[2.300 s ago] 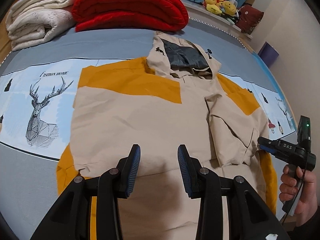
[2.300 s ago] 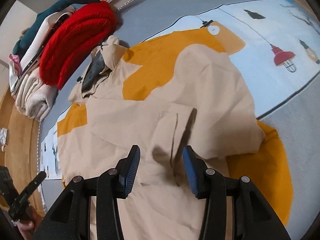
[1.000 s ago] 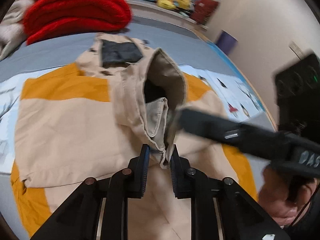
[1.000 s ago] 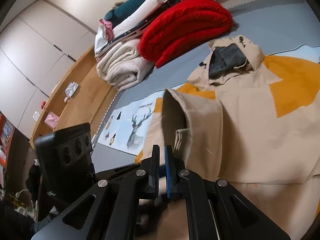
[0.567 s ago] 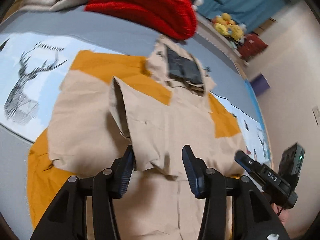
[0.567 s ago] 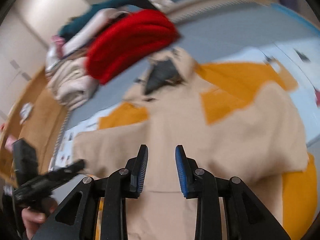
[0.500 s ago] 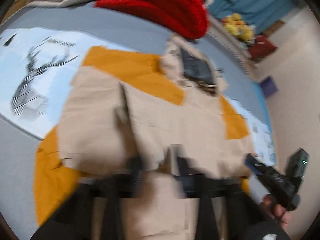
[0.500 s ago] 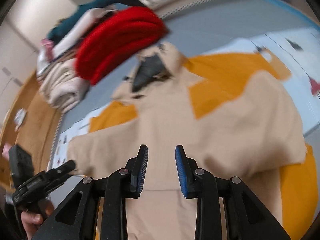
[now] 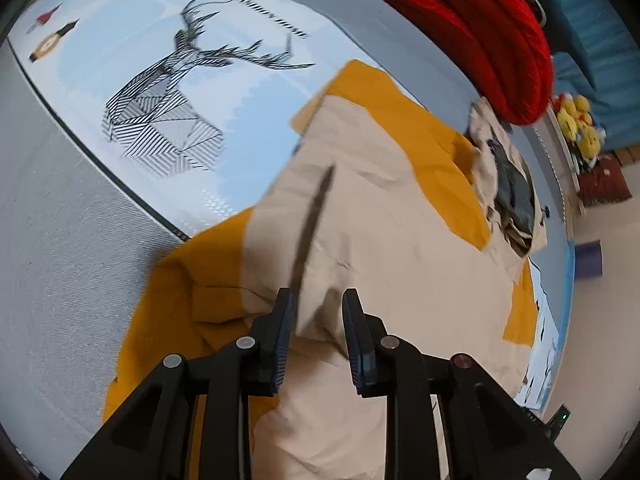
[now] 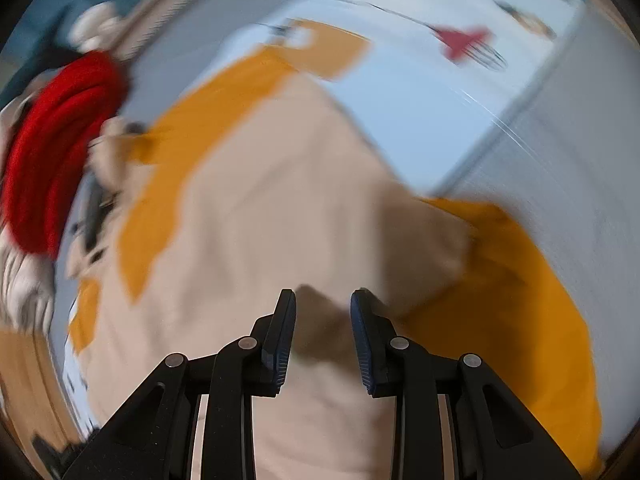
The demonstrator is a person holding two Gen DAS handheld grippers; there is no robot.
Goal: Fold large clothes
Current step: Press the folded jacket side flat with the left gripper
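Observation:
A large beige and mustard-yellow jacket (image 9: 384,240) lies spread on the bed, hood (image 9: 508,184) at the far end, both sleeves folded in across the body. My left gripper (image 9: 318,306) is open, low over the left folded sleeve near its cuff, and holds nothing. The right wrist view is blurred by motion. There the jacket (image 10: 260,220) fills the middle, and my right gripper (image 10: 323,306) is open and empty just above the beige cloth near the yellow hem part (image 10: 516,280).
The bed has a grey cover and a pale blue sheet with a deer print (image 9: 168,92). A red folded blanket (image 9: 472,28) and pale folded blankets (image 10: 24,288) lie beyond the hood. Yellow plush toys (image 9: 580,128) sit at the far side.
Both grippers let go of the sleeve they had carried across the jacket and opened. The left swung down toward the jacket's left side, the right toward its right side.

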